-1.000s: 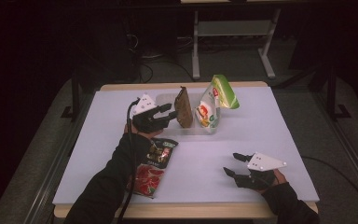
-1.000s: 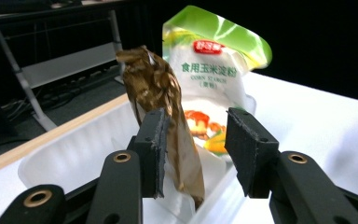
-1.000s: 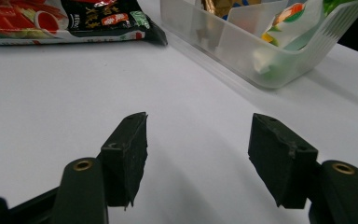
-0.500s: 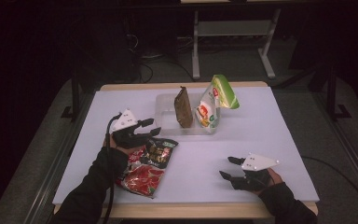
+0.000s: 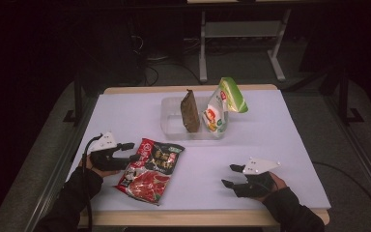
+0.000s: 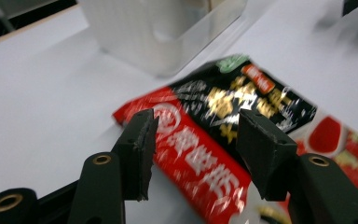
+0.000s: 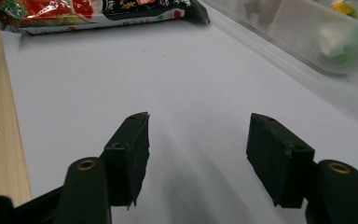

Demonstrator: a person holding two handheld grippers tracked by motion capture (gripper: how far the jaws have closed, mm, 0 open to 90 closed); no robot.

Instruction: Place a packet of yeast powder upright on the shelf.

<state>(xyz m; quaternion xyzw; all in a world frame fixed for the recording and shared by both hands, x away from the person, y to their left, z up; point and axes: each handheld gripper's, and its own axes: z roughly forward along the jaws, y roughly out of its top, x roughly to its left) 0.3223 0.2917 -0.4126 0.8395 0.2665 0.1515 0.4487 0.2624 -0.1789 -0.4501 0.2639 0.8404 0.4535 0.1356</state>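
- Red-and-black snack pouch lies flat on the white tabletop, near my left side, in front of the clear bin but apart from it.
- Bin holds a brown packet and a green-and-white bag, both standing upright (so I judge this is a pack-the-bin job, two in, one to go).
- Left hand-held gripper is at the pouch's near-left edge; its jaws have just been opening and stand apart, the pouch's red corner showing between them in the left gripper view, pads not pressing on it.
- Step in hand, I judge: approach for the pick on the pouch.
- Right hand-held gripper rests low on the tabletop, well apart from the pouch, jaws apart, nothing between them.
- Next move calls for me to slide the left jaws over the pouch edge, close, lift, carry to the bin; a flat crinkly film may slip, so bite deep.
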